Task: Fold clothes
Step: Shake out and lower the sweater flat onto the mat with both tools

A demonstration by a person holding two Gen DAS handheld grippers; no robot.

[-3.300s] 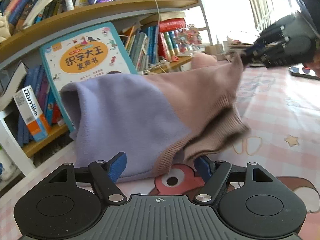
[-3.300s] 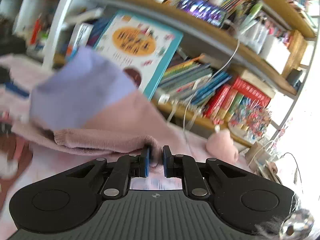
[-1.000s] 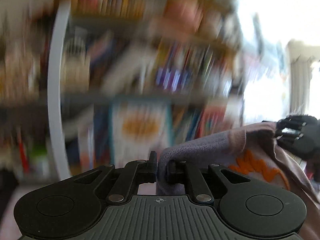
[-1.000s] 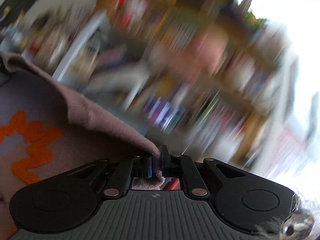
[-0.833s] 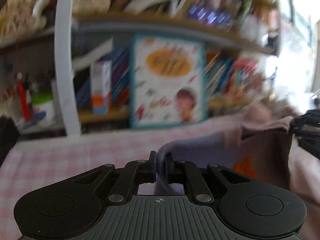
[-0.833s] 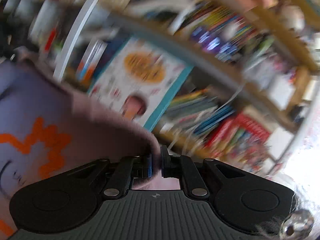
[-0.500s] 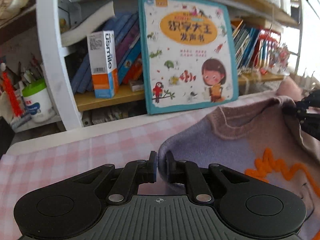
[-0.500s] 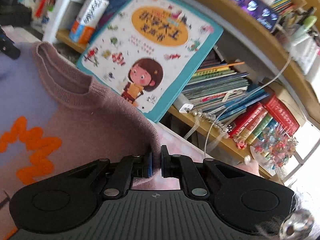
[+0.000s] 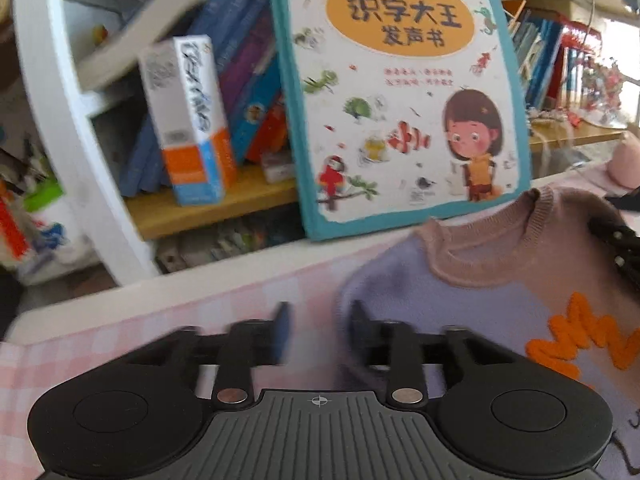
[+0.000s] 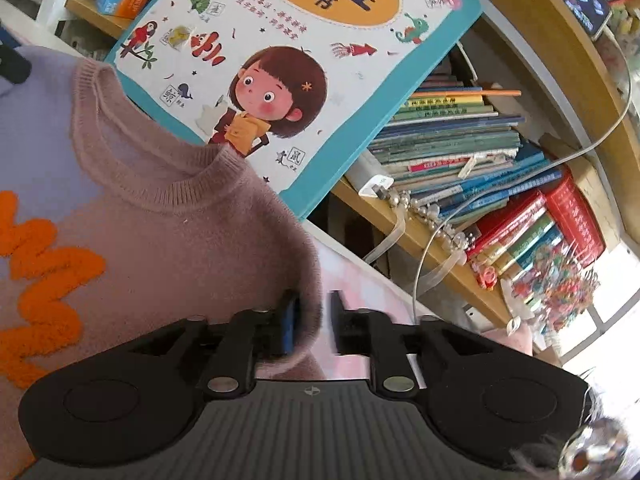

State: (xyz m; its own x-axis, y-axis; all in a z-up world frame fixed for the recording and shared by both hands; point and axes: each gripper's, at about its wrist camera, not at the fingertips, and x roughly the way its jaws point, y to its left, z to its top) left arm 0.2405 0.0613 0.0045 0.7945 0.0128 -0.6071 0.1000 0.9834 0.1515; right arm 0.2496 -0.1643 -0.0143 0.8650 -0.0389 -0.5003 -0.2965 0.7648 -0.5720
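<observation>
Two grippers were low over the pink checked tablecloth (image 9: 120, 332), both with jaws that had just been opening. Left wrist view, far left: white shelf upright (image 9: 60, 120), then a white-and-orange box (image 9: 192, 120) standing on the wooden shelf (image 9: 224, 204) against leaning blue books (image 9: 240, 60). Lower centre: left gripper (image 9: 320, 332), jaws parted, released; the left finger sat over bare cloth, the right finger at the lavender shoulder edge of the sweater (image 9: 500, 300), blur made contact hard to judge, nothing clamped. Centre to right: a big picture book (image 9: 400, 92) with teal border leaned on the shelf. Sweater lay spread flat in the lower right of that frame, pink ribbed collar toward the shelf, orange zigzag at the right edge. Far right edge: a dark part of the right gripper just showed at the sweater's other shoulder. Right wrist view: sweater (image 10: 160, 232) filled the left half, collar upper left, orange zigzag at the left edge. Bottom centre: right gripper (image 10: 312, 324), jaws parted, released; the pink shoulder edge sat between the fingers, against the left pad, clear of the right one. Picture book (image 10: 300, 40) was top centre, and to the right of it stacked books (image 10: 460, 132), a white cable (image 10: 520, 184) and red books (image 10: 560, 220) on the shelf.
</observation>
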